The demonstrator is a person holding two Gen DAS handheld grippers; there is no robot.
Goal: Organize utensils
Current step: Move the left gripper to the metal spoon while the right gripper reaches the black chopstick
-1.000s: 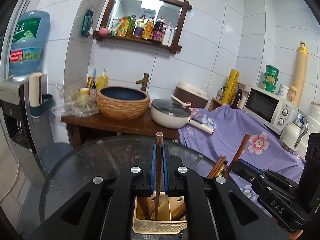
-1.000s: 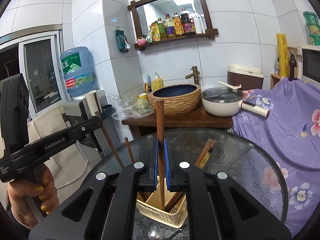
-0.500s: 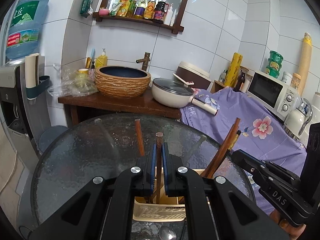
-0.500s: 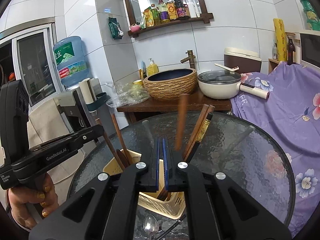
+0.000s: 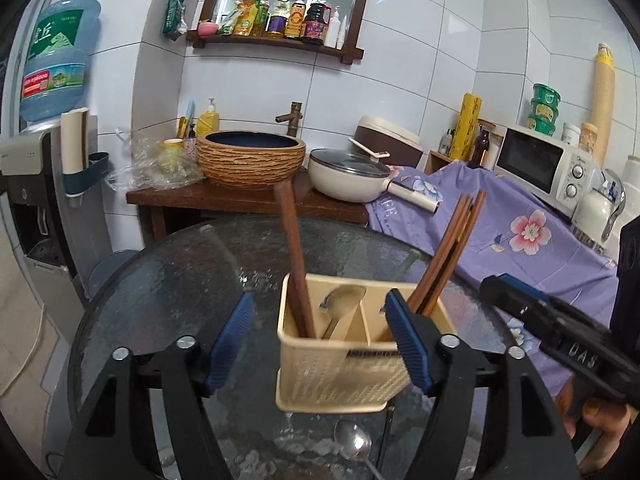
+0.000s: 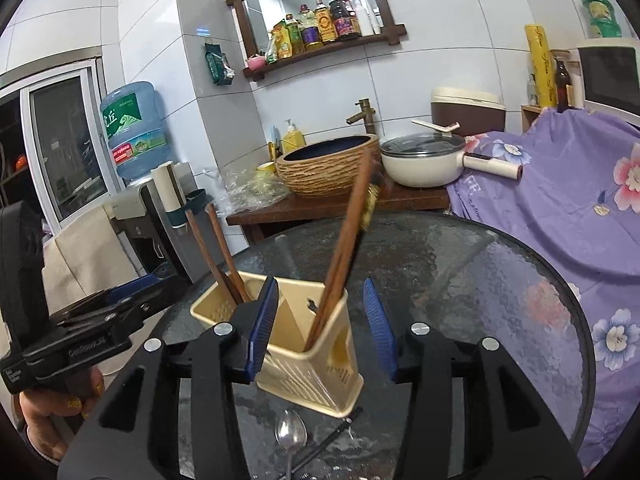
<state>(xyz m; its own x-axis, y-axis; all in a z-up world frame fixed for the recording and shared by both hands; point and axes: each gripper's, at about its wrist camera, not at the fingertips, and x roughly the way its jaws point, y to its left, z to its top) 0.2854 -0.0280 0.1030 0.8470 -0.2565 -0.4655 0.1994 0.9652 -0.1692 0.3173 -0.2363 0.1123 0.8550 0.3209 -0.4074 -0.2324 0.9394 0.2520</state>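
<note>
A cream utensil holder stands on the round glass table. Brown chopsticks lean in its left compartment and in its right one. A spoon rests in the middle compartment. My left gripper hangs just before the holder, its jaws opening, and nothing is pressed between the pads. My right gripper is likewise opening over the holder's right end, pads clear of the chopsticks. A metal spoon lies on the glass in front of the holder.
A thin black stick lies beside the spoon. Behind the table are a wooden stand with a woven basin, a lidded pan, a purple floral cloth and a microwave. A water dispenser stands left.
Both grippers sank toward the holder, each shut on a chopstick. Now both jaws have opened and the chopsticks stand loose in the holder's compartments.
</note>
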